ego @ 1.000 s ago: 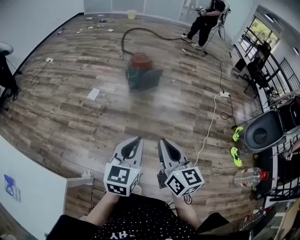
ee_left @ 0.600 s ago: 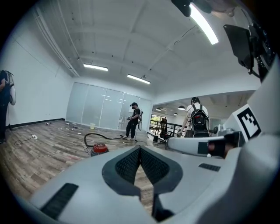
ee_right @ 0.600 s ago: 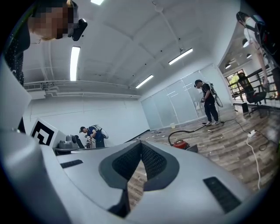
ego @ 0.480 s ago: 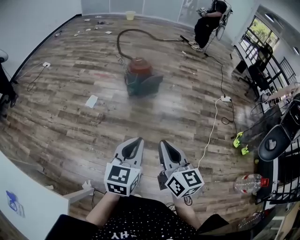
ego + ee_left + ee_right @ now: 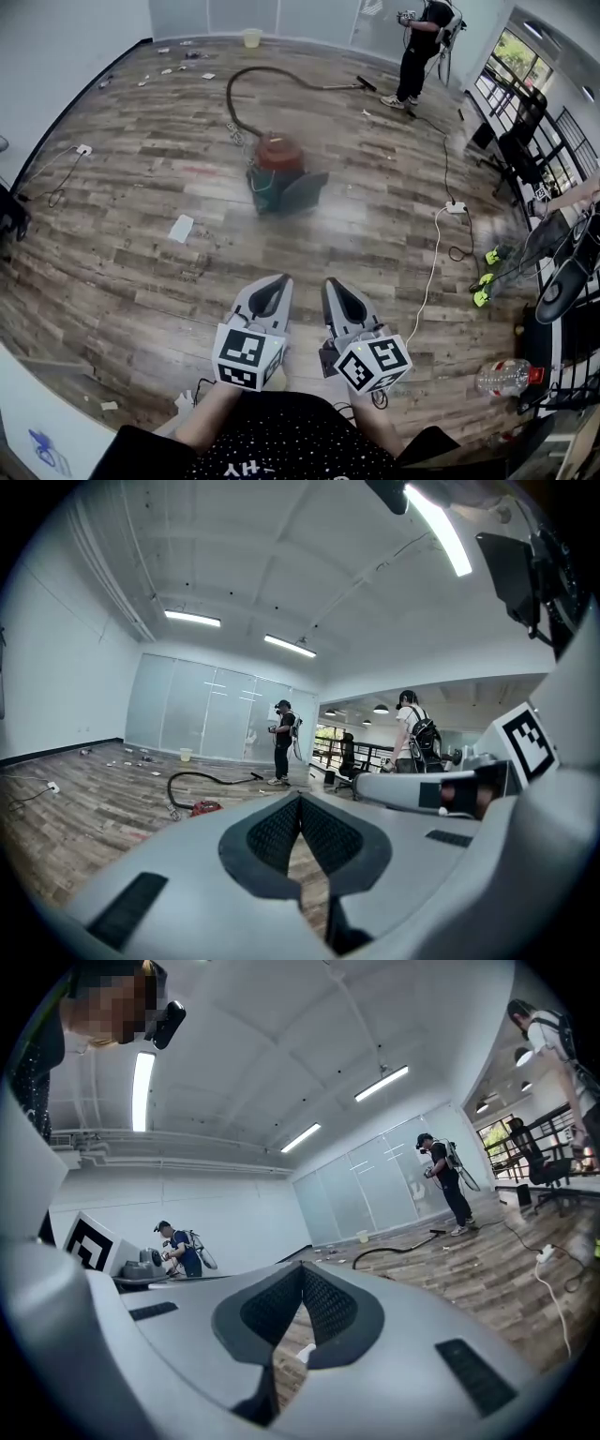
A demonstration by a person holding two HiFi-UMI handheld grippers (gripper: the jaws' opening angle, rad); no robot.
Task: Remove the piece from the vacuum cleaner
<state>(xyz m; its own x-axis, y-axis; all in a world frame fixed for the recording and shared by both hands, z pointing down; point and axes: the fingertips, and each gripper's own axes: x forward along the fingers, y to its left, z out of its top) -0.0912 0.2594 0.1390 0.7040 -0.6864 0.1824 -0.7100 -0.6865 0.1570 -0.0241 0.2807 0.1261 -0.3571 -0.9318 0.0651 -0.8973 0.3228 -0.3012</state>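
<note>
The red vacuum cleaner (image 5: 279, 172) is sitting mid-floor (image 5: 141, 234), with its hose (image 5: 246, 80) curling toward the floor's far edge. The left gripper (image 5: 277, 280) and right gripper (image 5: 331, 283) are hanging well short of it, both pinched together on nothing. Closing in first, then spreading the jaws ahead of contact, is looking wisest.

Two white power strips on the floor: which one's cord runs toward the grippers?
The right-hand strip: its white cord trails down toward the right gripper. The left strip sits by the wall.
</note>
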